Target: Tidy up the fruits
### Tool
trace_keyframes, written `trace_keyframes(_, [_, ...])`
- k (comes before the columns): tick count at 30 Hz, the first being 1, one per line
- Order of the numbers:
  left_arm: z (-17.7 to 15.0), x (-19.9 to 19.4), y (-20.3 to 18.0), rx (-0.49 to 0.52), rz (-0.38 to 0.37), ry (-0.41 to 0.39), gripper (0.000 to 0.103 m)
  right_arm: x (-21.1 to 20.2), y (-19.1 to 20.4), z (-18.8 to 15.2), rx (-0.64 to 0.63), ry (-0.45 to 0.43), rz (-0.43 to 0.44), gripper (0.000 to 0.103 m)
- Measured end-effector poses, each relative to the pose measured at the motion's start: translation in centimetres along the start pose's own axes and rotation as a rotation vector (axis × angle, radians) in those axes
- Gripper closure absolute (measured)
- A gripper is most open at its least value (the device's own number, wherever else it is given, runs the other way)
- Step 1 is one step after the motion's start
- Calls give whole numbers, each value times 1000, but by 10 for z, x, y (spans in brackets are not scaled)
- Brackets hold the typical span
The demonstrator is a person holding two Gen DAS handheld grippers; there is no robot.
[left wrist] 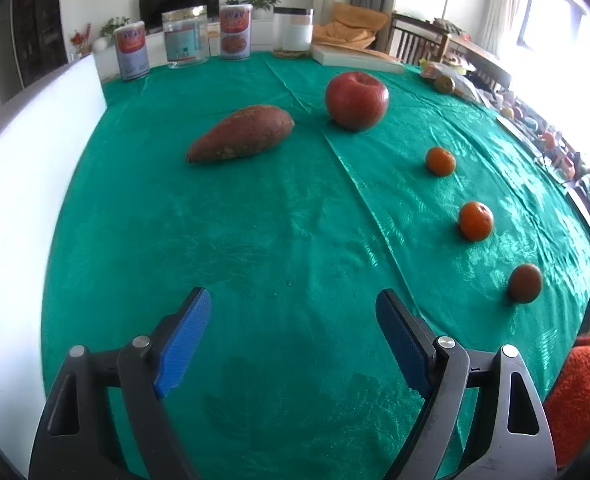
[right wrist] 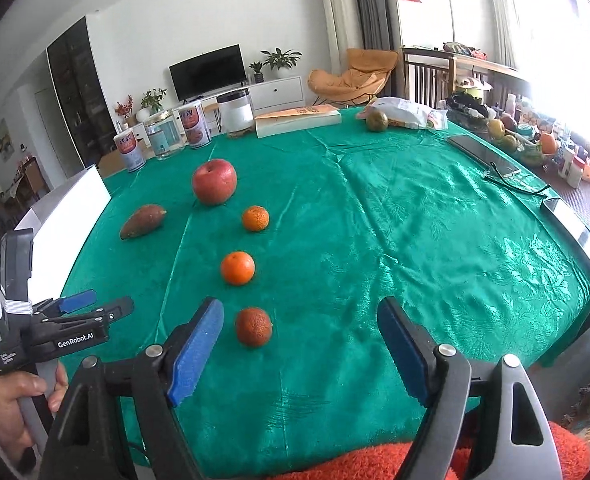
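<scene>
Right wrist view, shiny green cloth-covered worktop (right wrist: 415, 240) set in a bright living room, black television (right wrist: 207, 72) mounted behind, left claw (left wrist: 293, 300) and right claw (right wrist: 300, 308) spread wide, nothing gripped.

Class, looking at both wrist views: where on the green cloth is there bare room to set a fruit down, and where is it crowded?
Free: the wide stretch of green cloth right of the orange row, up to the phone; also the near strip below the sweet potato. Crowded: the far edge, with jars, book and bag.
</scene>
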State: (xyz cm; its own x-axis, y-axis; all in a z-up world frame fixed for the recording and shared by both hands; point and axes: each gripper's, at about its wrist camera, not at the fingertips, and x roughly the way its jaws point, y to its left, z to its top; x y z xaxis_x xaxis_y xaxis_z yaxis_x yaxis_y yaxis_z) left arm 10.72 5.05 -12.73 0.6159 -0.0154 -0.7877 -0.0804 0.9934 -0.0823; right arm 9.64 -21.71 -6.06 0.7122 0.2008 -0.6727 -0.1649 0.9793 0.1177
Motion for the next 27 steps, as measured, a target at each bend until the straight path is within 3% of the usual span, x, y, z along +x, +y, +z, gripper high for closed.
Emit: trace_keyframes(27, [-3,5,-12,67,36,-21,13,0,-3,-1,21,0,18,20])
